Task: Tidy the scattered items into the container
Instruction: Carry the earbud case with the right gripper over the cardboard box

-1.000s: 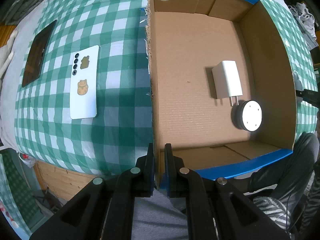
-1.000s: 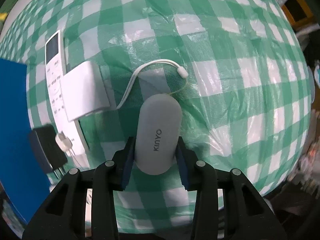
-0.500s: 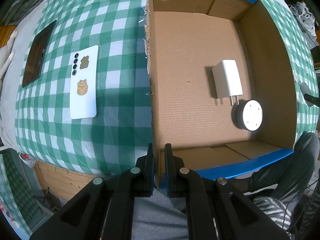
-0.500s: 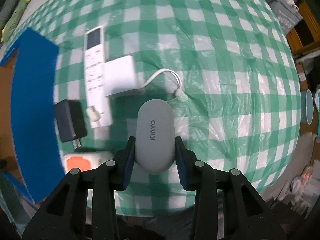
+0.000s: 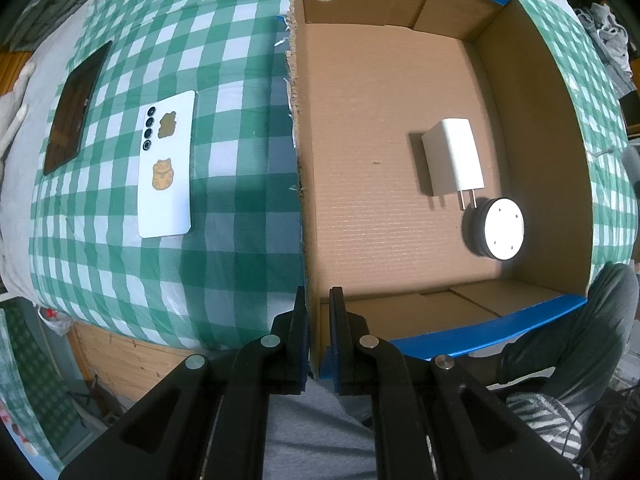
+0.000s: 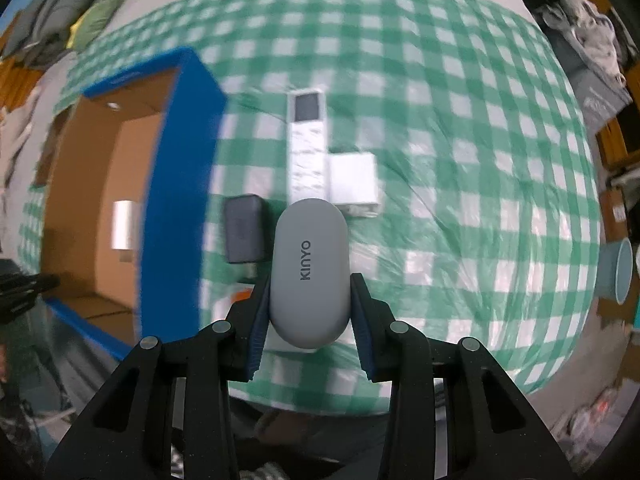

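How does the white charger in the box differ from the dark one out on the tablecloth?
The white charger lies inside the cardboard box, beside a round puck; the dark charger sits outside on the checked cloth, next to the box's blue wall. The white one is sharp, with its prongs plainly showing; the dark one is blurred. The dark one looks squatter. Both are blocky plug-in adapters lying flat.
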